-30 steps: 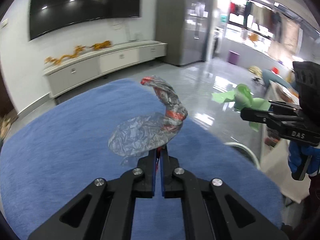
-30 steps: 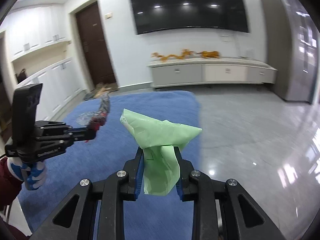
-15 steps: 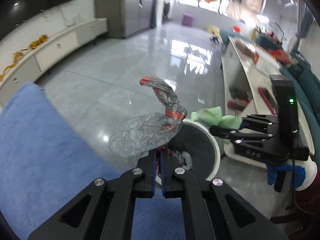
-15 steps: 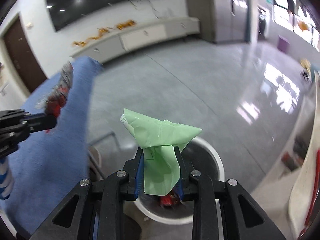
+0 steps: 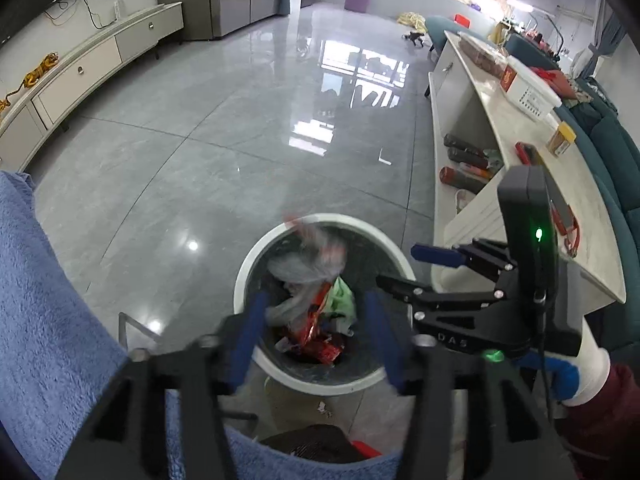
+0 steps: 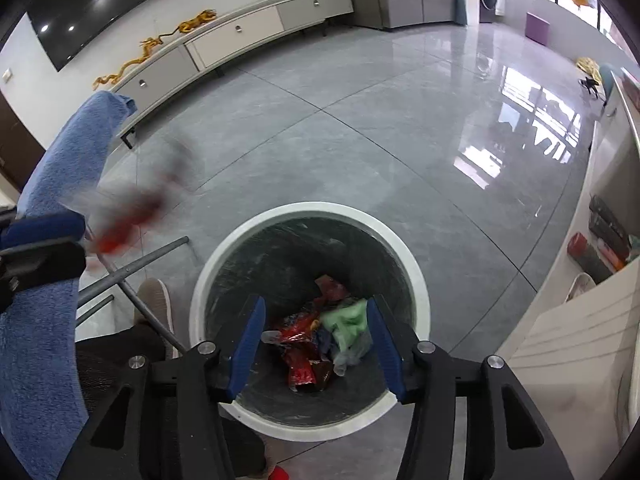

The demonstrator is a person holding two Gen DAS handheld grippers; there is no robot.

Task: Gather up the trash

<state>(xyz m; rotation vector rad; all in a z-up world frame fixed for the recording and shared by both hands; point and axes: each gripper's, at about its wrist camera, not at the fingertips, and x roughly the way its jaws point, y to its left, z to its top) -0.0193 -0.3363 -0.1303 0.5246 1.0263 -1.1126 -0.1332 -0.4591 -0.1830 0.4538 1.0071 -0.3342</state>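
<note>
A round white trash bin (image 5: 288,382) (image 6: 416,276) with a black liner stands on the floor below both grippers. My left gripper (image 5: 316,340) is open above it; the silver and red wrapper (image 5: 316,264) (image 6: 128,208) is blurred in mid-air just beyond its fingers, over the bin. My right gripper (image 6: 314,344) is open and empty over the bin; it shows in the left wrist view (image 5: 396,268). The green plastic bag (image 6: 346,322) (image 5: 340,300) lies in the bin among red wrappers (image 6: 298,344).
A blue towel-covered table (image 5: 44,320) (image 6: 44,300) is at the left, with metal legs (image 6: 132,268) beside the bin. A white low table (image 5: 560,184) with clutter runs along the right. A white TV cabinet (image 6: 240,32) lines the far wall. A shoe (image 6: 154,304) is near the bin.
Both grippers have moved over the bin and opened. The green bag has dropped into the bin and the silver wrapper has left the left gripper and is falling.
</note>
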